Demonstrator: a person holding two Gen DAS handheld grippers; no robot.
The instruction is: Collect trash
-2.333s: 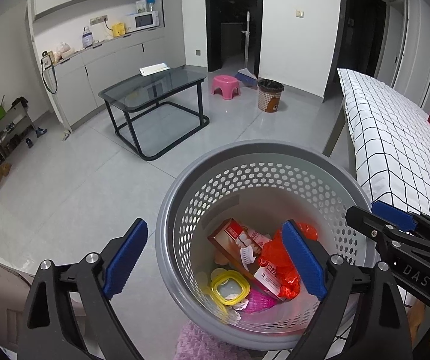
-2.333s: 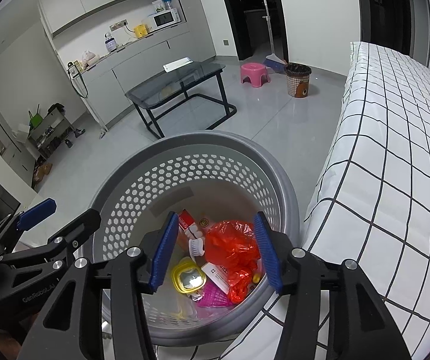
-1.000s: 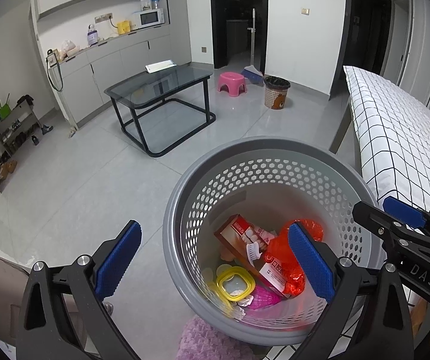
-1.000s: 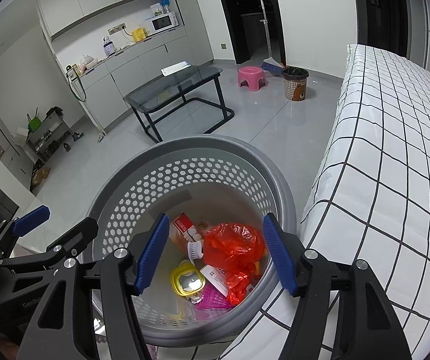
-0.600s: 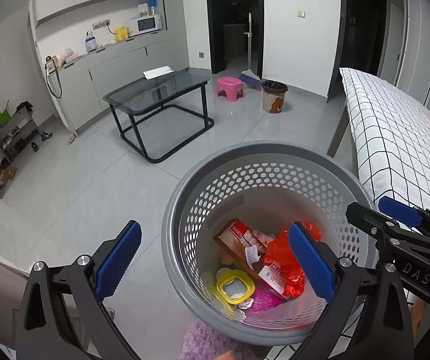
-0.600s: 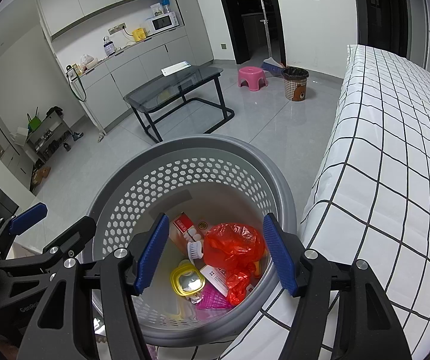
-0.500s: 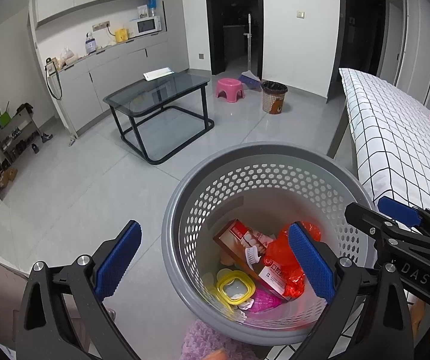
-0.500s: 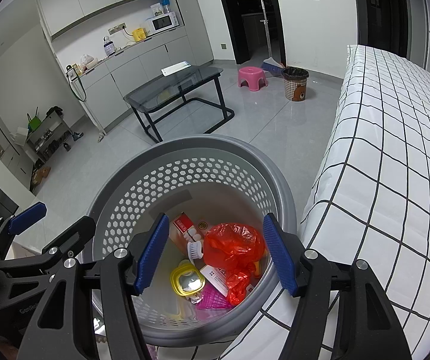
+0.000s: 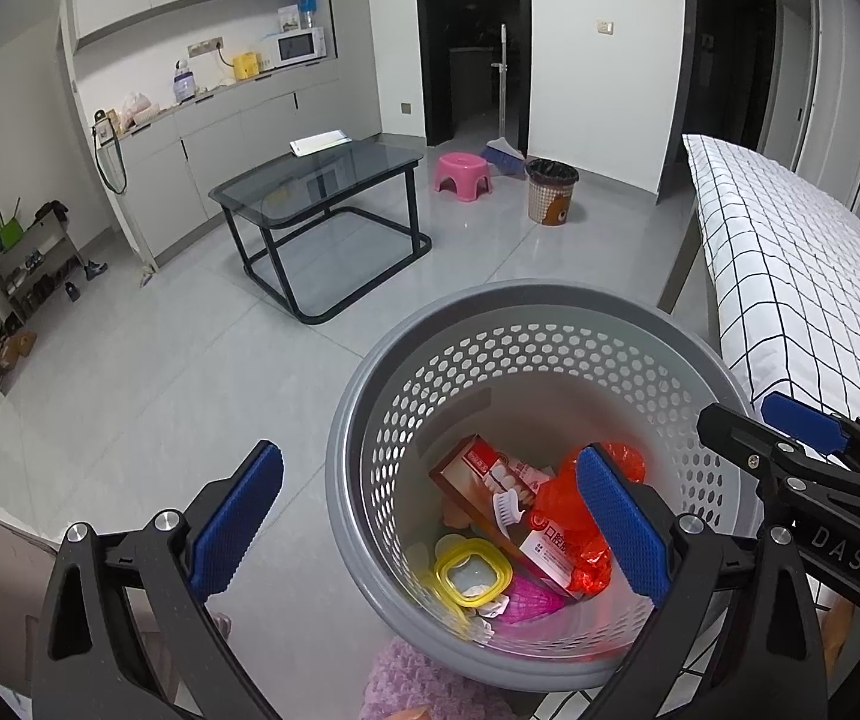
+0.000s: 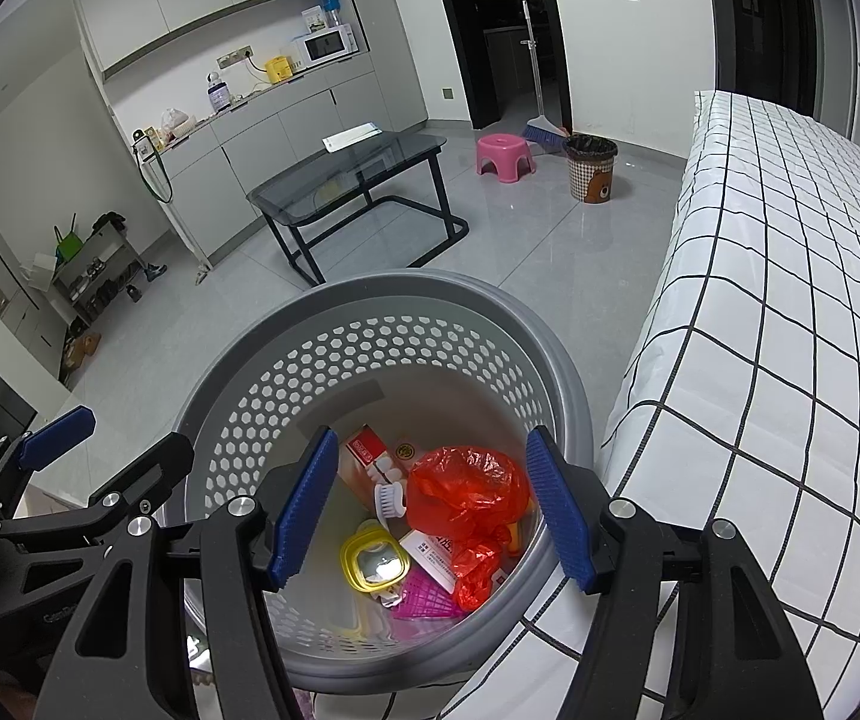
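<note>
A grey perforated basket (image 9: 490, 306) (image 10: 370, 291) stands on the floor beside the bed. Inside lie a red plastic bag (image 10: 466, 489) (image 9: 568, 501), a red-and-white box (image 9: 478, 468), a white brush (image 10: 388, 498), a yellow-rimmed lid (image 10: 373, 561) (image 9: 472, 570) and a pink piece (image 10: 424, 597). Both grippers hover above the basket with nothing between their blue pads. My left gripper (image 9: 430, 531) is open wide. My right gripper (image 10: 433, 507) is open too, over the basket's middle.
A bed with a white checked cover (image 10: 790, 300) runs along the right. Across the grey floor stand a glass table (image 9: 316, 180), a pink stool (image 9: 463, 171) and a small patterned bin (image 9: 550, 189). A pink fuzzy thing (image 9: 406, 678) lies at the basket's near side.
Over the last second nothing has visibly moved. Compared with the oldest frames, both grippers' jaws stand a little wider.
</note>
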